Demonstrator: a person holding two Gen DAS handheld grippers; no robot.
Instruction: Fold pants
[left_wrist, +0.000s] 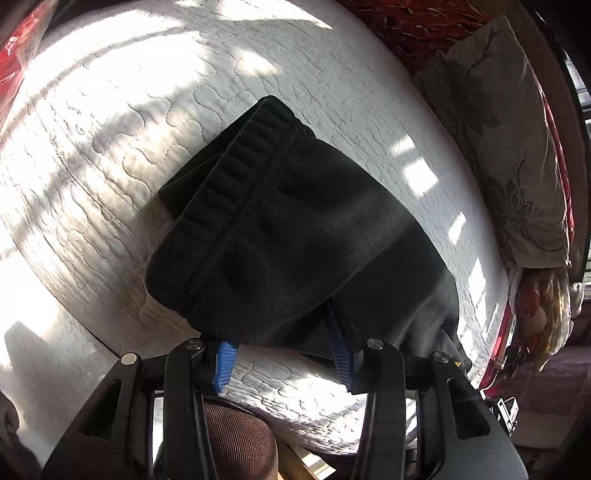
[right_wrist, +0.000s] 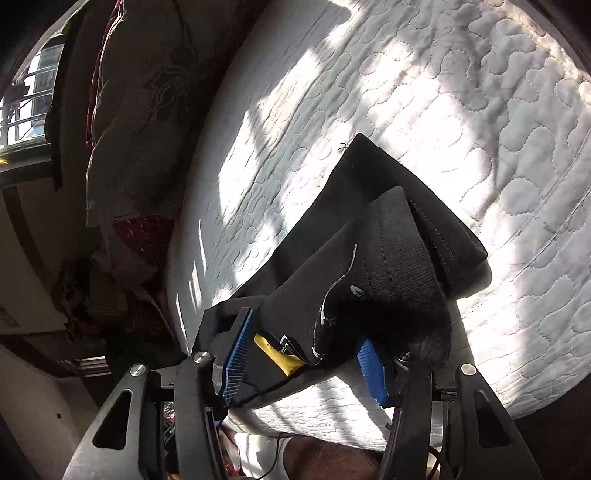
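The black pants (left_wrist: 295, 236) lie folded in a bundle on the white quilted mattress (left_wrist: 110, 147), with the ribbed waistband (left_wrist: 236, 158) on top. My left gripper (left_wrist: 282, 354) is open, its blue pads (left_wrist: 223, 363) wide apart; the near edge of the bundle drapes over them. In the right wrist view the pants (right_wrist: 388, 251) show cuffs, loose white thread and a yellow label (right_wrist: 280, 356). My right gripper (right_wrist: 303, 369) is open, its blue pads (right_wrist: 371, 371) either side of the near cloth edge, which lies between and over them.
A beige flowered pillow (left_wrist: 509, 147) and red patterned bedding (left_wrist: 413, 22) lie along the mattress edge, also in the right wrist view (right_wrist: 140, 110). A window with railing (right_wrist: 26, 96) is beyond. The person's brown-clad leg (left_wrist: 236, 439) is below the mattress (right_wrist: 480, 110) front.
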